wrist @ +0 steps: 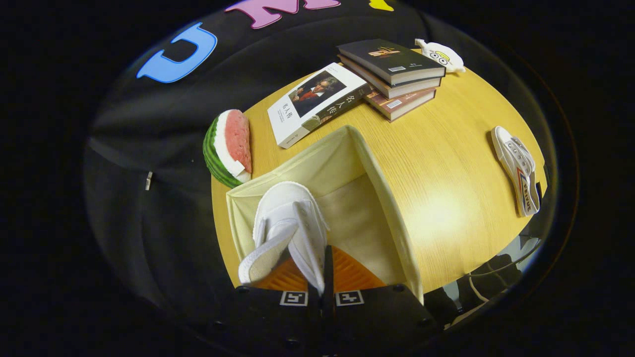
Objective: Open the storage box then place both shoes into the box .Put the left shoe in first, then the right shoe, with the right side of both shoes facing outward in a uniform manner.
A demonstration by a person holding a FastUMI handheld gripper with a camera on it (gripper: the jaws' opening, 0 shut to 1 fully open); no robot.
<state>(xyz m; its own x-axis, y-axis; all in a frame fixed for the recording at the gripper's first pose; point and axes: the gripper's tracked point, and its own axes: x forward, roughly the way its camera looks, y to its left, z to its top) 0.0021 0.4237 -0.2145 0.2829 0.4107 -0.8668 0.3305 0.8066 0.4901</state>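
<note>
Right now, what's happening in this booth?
The hand-held gripper is shut on a white shoe, holding it over the open cream storage box on the wooden table. The second shoe lies on its side on the table, well away from the box. Books, a watermelon slice and a small toy sit beyond.

"名人传" on the white book's (317, 101) cover and spine
</note>
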